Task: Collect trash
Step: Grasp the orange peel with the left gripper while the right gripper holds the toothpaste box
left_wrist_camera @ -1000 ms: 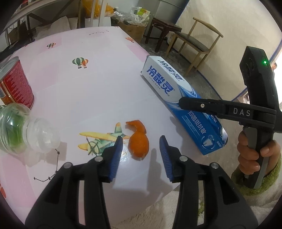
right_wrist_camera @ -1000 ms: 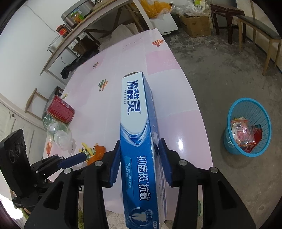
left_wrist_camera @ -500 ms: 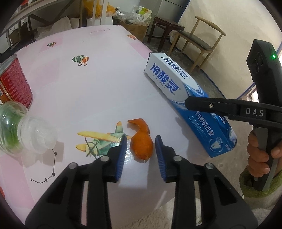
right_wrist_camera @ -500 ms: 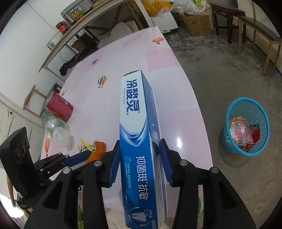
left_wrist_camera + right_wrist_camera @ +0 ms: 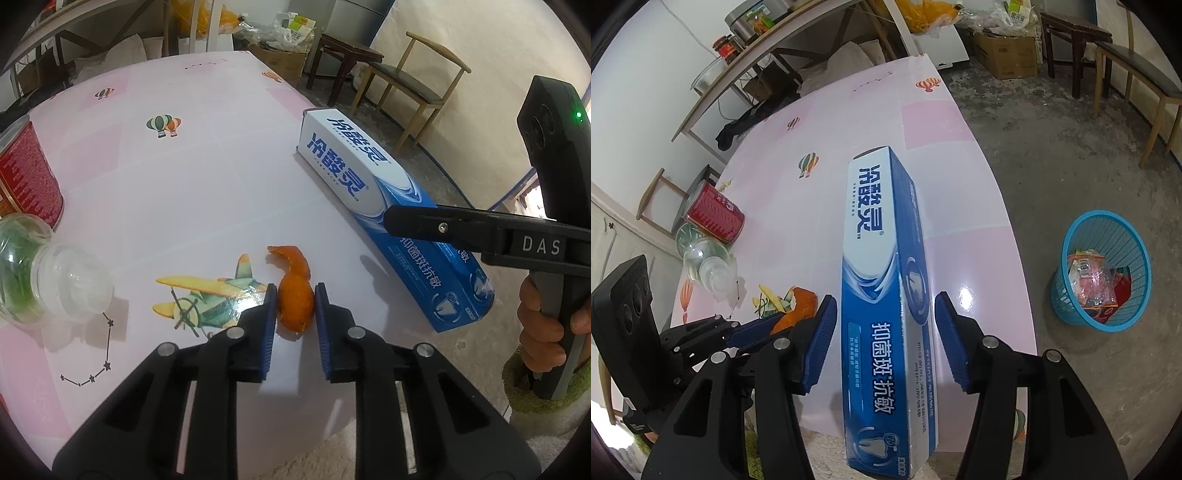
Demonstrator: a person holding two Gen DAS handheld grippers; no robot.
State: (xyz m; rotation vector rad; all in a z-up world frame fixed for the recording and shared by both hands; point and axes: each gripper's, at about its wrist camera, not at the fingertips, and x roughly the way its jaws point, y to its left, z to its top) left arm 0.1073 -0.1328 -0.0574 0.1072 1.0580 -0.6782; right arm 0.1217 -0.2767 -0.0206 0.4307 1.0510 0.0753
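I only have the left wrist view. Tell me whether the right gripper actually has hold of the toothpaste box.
Observer: No. The right gripper only straddles the toothpaste box. Its jaws have just been opening, and there is a gap on each side of the box.
Operator: Then find me the bin. I see none from here.
Observer: A blue basket stands on the floor, off the table to the right of the box.
Operator: Tell me what's in it.
Observer: Wrappers already lie inside. It is not full.
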